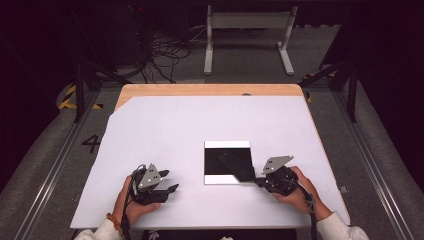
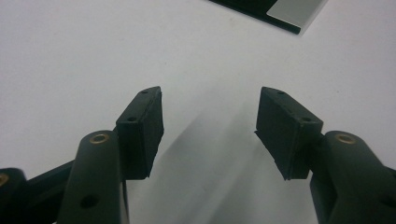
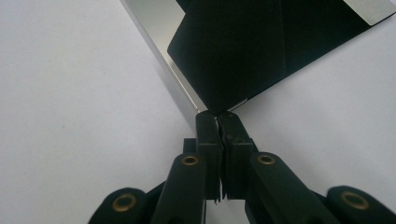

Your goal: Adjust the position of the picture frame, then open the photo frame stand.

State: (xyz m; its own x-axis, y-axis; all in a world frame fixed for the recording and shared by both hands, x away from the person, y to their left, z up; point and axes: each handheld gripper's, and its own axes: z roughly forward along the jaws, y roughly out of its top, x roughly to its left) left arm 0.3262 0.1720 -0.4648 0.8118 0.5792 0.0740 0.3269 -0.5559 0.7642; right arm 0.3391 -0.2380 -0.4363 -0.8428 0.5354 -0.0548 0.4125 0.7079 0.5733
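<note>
A square black sheet [image 1: 227, 161] lies near the middle of the white table cover, with a white strip showing along its far and near edges. One corner of the black sheet [image 3: 243, 51] is turned up over a pale panel [image 3: 156, 28], and my right gripper [image 3: 217, 119] is shut on the tip of that corner. In the high view the right gripper [image 1: 260, 181] sits at the sheet's near right corner. My left gripper [image 1: 172, 187] rests low on the cover, left of the sheet, open with nothing between its pads [image 2: 140, 126]. An edge of the sheet [image 2: 280, 11] lies ahead of it.
The white cover [image 1: 165, 135] spreads over a wooden table [image 1: 210, 89] whose far edge shows. Beyond the table stand a white metal frame [image 1: 247, 22] and loose cables [image 1: 162, 52] on the floor. Dark rails run along both sides.
</note>
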